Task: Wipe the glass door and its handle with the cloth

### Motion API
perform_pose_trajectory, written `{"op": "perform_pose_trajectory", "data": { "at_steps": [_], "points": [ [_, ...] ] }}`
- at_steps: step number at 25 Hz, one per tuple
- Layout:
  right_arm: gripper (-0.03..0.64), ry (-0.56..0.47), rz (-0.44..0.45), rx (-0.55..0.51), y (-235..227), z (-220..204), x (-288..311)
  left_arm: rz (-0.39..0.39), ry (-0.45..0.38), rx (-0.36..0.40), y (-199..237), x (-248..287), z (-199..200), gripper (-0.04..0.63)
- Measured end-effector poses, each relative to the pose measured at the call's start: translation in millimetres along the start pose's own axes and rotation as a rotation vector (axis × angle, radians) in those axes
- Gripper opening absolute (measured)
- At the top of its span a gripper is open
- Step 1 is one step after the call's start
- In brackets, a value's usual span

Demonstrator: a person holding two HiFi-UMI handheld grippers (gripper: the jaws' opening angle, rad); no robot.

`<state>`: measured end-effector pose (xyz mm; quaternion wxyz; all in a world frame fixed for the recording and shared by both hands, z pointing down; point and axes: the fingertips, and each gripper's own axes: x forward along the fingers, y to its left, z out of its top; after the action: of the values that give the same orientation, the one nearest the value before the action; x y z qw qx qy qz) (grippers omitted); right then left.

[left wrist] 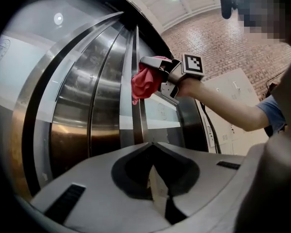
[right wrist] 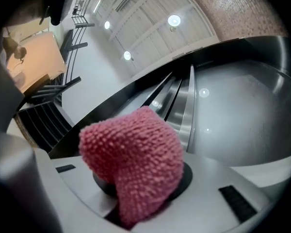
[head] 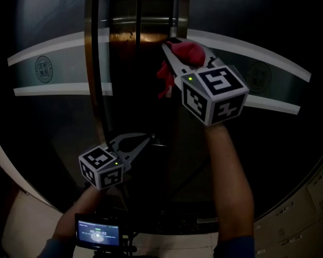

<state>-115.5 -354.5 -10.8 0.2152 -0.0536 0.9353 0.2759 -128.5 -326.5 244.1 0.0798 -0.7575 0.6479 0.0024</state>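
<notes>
A red knitted cloth (head: pixel 175 63) is clamped in my right gripper (head: pixel 171 48), which is shut on it and holds it against a vertical metal bar (left wrist: pixel 137 115) at the middle of the glass door (head: pixel 269 63). In the right gripper view the cloth (right wrist: pixel 136 164) bulges over the jaws and hides their tips. The left gripper view shows the cloth (left wrist: pixel 144 81) hanging from the right gripper (left wrist: pixel 157 72). My left gripper (head: pixel 148 138) is lower and to the left, shut and empty, its tips (left wrist: pixel 153 144) pointing at the door's steel frame (left wrist: pixel 80 115).
White frosted bands with a round emblem (head: pixel 43 69) cross both glass panes. A brick wall (left wrist: pixel 223 38) and pale cabinets (left wrist: pixel 233 96) stand to the right. A small lit screen (head: pixel 97 233) sits by the person's chest. Pale floor tiles (head: pixel 307 214) lie below.
</notes>
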Motion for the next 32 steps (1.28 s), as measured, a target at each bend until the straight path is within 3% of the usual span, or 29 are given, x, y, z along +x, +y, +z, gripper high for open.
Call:
{"op": "perform_pose_trajectory", "data": {
  "at_steps": [9, 22, 28, 32],
  "points": [
    [0.078, 0.049, 0.036, 0.076, 21.6, -48.8, -13.1, 0.024, 0.01, -0.023, -0.8, 7.6, -9.3, 0.009],
    [0.078, 0.267, -0.013, 0.369, 103.8, -228.7, -102.9, 0.046, 0.074, -0.047, -18.0, 5.4, -56.6, 0.009],
    [0.078, 0.288, -0.005, 0.373, 112.9, -238.9, -104.4, 0.083, 0.095, -0.05, -10.3, 1.3, -71.4, 0.009],
    [0.077, 0.247, 0.025, 0.368, 126.7, -216.5, -93.7, 0.108, 0.086, -0.049, -0.4, -7.2, -69.2, 0.009]
  ]
}}
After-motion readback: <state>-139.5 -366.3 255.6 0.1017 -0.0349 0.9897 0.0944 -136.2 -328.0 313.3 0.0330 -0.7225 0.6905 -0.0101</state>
